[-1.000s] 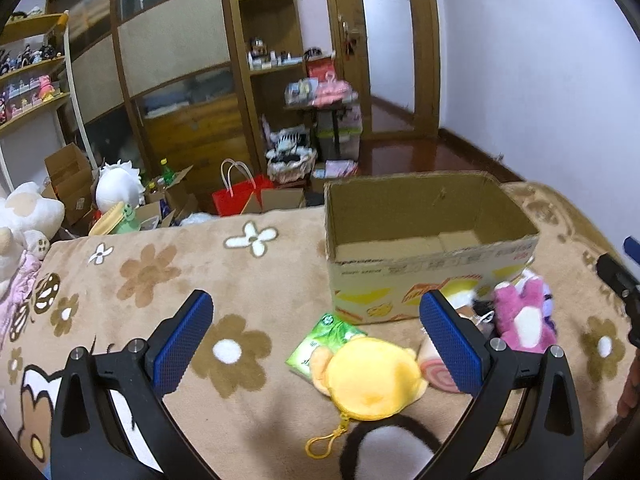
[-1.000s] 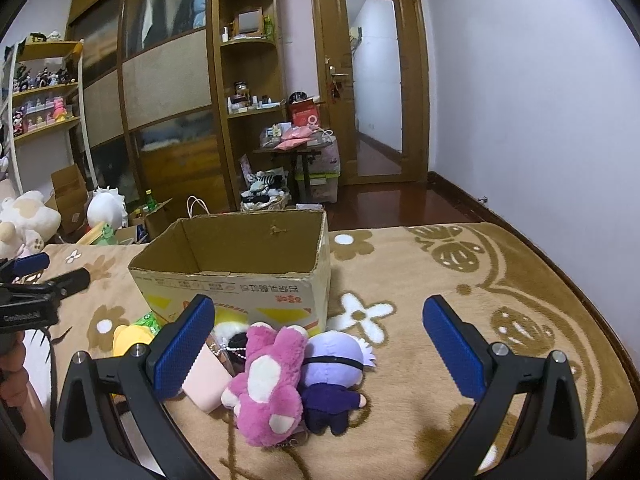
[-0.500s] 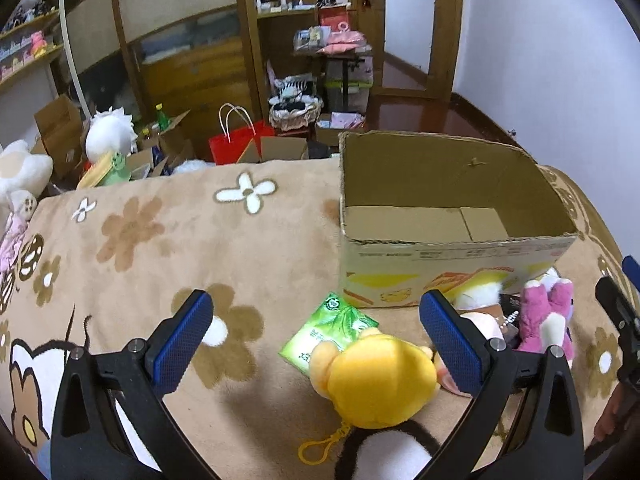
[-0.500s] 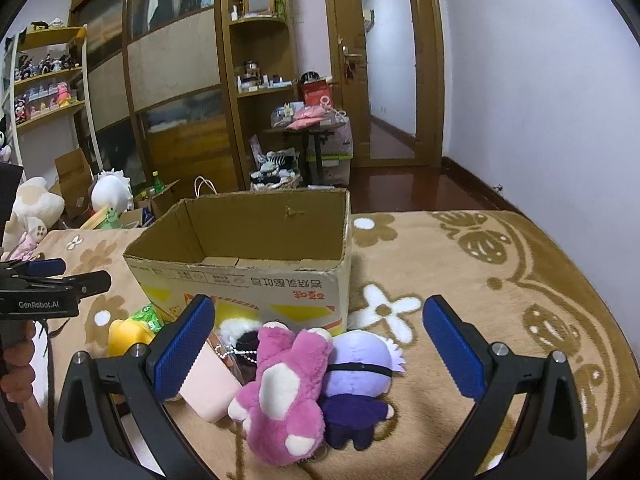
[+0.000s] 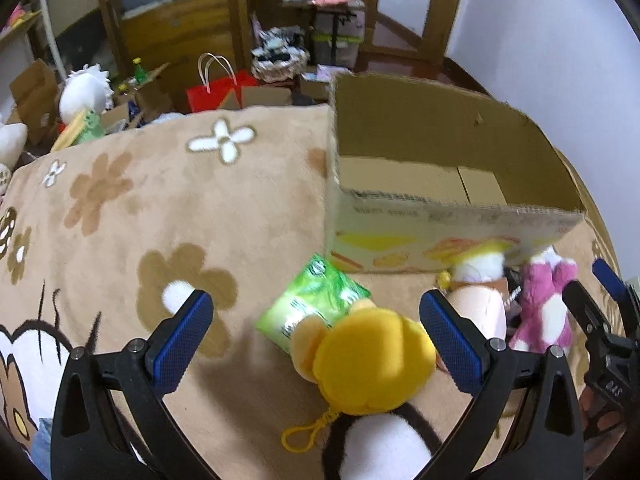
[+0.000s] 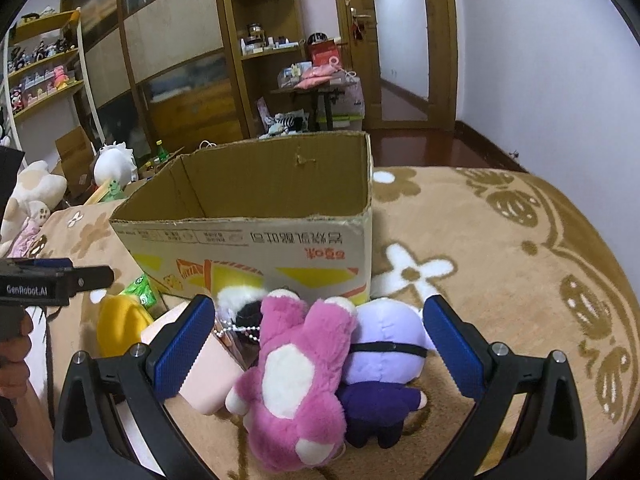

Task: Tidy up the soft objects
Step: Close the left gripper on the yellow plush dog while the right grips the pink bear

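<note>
An empty cardboard box (image 5: 448, 184) (image 6: 256, 236) stands on the flowered blanket. In front of it lie a yellow plush (image 5: 372, 364) (image 6: 120, 328) with a keyring loop, a green packet (image 5: 312, 304), a pink roll-shaped plush (image 5: 476, 308) (image 6: 208, 376), a pink bear plush (image 5: 544, 304) (image 6: 296, 380) and a purple-headed doll (image 6: 384, 360). My left gripper (image 5: 316, 344) is open, its fingers either side of the yellow plush, above it. My right gripper (image 6: 316, 348) is open, straddling the pink bear and purple doll.
The blanket (image 5: 160, 208) drops off at its far edge. Beyond are a red bag (image 5: 220, 88), boxes, white plush toys (image 5: 84, 92), shelves (image 6: 44, 68) and a small cluttered table (image 6: 320, 84). A hand (image 6: 12, 352) holds the left gripper's handle.
Both grippers have moved forward and down toward the toys. The left view now looks down into the box and onto the yellow plush. Both stay open.
</note>
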A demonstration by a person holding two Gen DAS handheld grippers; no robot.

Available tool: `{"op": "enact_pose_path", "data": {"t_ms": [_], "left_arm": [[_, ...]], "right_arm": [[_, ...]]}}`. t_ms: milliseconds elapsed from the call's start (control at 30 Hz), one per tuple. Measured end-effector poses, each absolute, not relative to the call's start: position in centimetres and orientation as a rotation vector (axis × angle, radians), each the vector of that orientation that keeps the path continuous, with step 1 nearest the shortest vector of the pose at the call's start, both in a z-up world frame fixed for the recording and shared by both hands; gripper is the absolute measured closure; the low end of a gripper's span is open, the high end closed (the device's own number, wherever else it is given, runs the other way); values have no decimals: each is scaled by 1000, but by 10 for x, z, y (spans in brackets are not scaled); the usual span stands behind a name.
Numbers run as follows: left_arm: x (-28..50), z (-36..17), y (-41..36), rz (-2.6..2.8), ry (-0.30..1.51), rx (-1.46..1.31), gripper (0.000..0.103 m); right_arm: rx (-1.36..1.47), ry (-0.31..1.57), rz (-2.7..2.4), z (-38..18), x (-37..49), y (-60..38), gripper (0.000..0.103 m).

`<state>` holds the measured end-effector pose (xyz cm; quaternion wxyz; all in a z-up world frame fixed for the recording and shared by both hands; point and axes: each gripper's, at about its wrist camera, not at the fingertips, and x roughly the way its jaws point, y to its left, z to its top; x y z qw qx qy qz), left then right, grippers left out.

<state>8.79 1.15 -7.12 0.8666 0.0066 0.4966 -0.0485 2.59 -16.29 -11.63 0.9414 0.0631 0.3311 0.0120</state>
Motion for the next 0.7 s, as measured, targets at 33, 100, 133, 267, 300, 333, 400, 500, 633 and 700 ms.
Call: {"op": "enact_pose_path", "data": {"t_ms": [33, 100, 133, 267, 300, 333, 400, 500, 633, 700], "left_arm": [[86, -73, 9, -104, 1048, 28, 1], [85, -77, 4, -113, 1066, 46, 1], [84, -79, 2, -122, 1077, 49, 1], [81, -88, -8, -148, 1114, 64, 1], [80, -90, -11, -150, 1116, 79, 1], [78, -92, -15, -149, 1116, 100, 1], [76, -96, -22, -149, 1117, 140, 1], [74, -99, -27, -156, 1127, 162, 1], [74, -103, -30, -153, 1135, 180, 1], [74, -104, -29, -150, 1144, 177, 1]], "right_arm": [[134, 683, 27, -118, 27, -164, 0], [144, 695, 32, -121, 29, -165, 0], [149, 701, 35, -123, 29, -165, 0], [162, 726, 43, -131, 33, -165, 0], [165, 730, 41, -132, 32, -165, 0], [168, 735, 33, -134, 32, -165, 0], [173, 747, 27, -138, 34, -166, 0], [175, 775, 14, -144, 37, -167, 0], [171, 796, 2, -149, 38, -168, 0], [157, 795, 0, -150, 39, -167, 0]]}}
